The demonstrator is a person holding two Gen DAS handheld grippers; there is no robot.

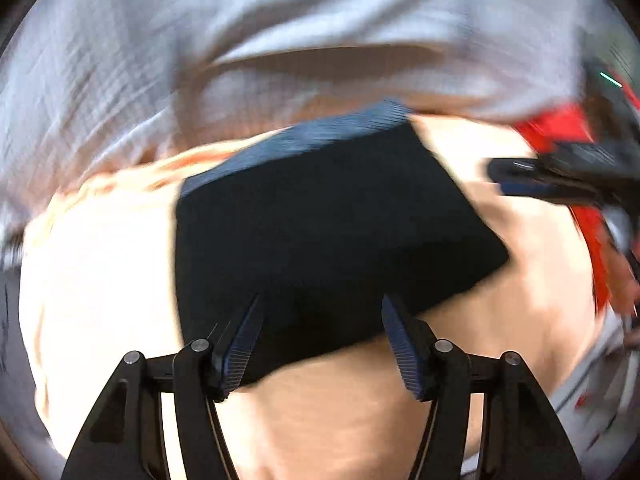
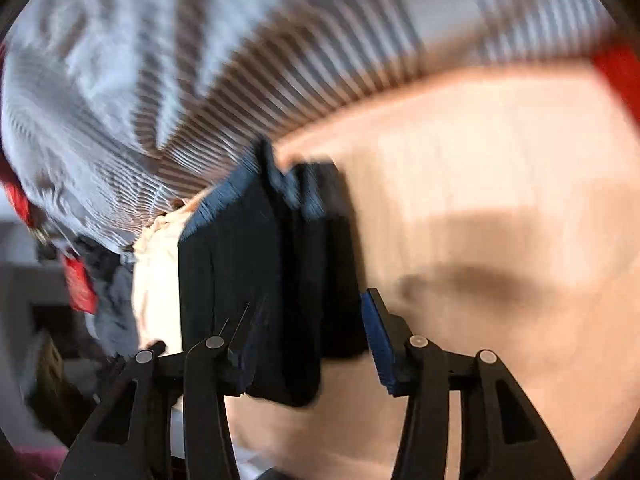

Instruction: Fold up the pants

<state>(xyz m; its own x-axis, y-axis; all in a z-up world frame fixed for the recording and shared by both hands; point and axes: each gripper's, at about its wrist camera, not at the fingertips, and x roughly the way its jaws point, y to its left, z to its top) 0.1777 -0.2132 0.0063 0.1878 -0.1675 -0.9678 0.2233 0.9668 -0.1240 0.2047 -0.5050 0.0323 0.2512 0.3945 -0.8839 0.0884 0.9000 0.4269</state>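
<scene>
The folded black pants (image 1: 320, 232) lie mid-bench (image 1: 500, 320), blue waistband at 12 o'clock, soft, light and floppy, best pinched at the layered near edge, both the left hand-held gripper (image 1: 320, 344) and right hand-held gripper (image 2: 308, 344) part-open, gripping nothing.

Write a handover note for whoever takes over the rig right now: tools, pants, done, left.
Left tool: jaws apart, straddling the near edge of the dark pants, pads not pressing.
Right tool: jaws also apart over the near end of the pants; nothing gripped.
Pants: a compact dark folded bundle on the light wooden table, blue ribbed waistband at the far end, beside a pale grey striped cloth.
Done: pants look folded and set down.
Left: probably check the fold, square the stacked edges, withdraw. Both views are blurred.
</scene>
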